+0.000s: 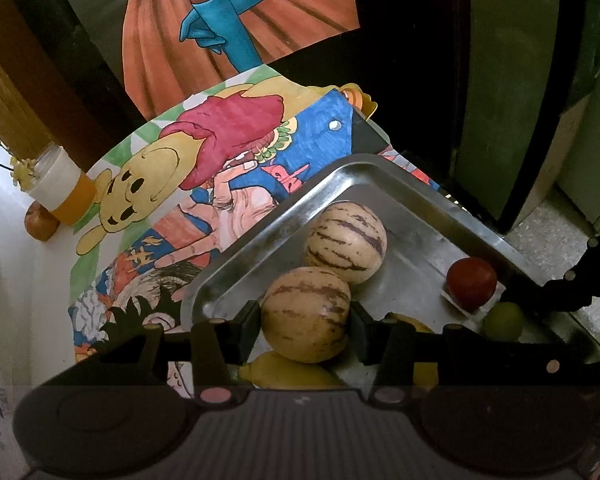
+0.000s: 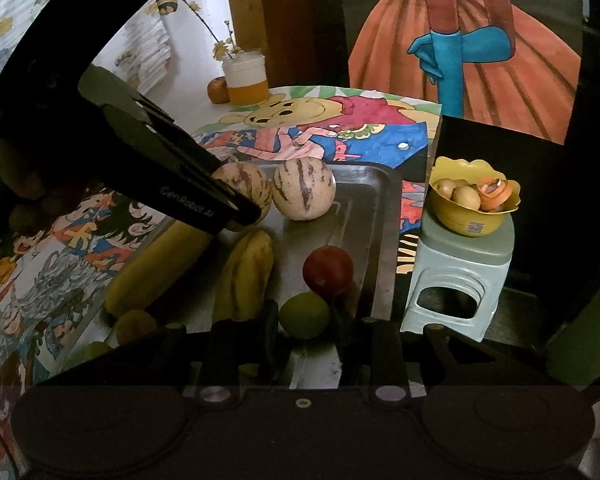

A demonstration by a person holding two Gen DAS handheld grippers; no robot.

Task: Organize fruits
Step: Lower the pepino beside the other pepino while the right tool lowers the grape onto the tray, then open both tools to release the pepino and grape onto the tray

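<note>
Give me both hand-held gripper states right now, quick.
Left hand-held gripper: closed on the nearer striped melon.
Right hand-held gripper: closed on the green fruit.

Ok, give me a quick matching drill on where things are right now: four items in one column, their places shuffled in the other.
Items:
1. near melon
2. green fruit
3. red fruit
4. bowl

Places:
a. on the stool
b. gripped in the left claw
c. loose on the tray
d. gripped in the right claw

Pairs: 1-b, 2-d, 3-c, 4-a
</note>
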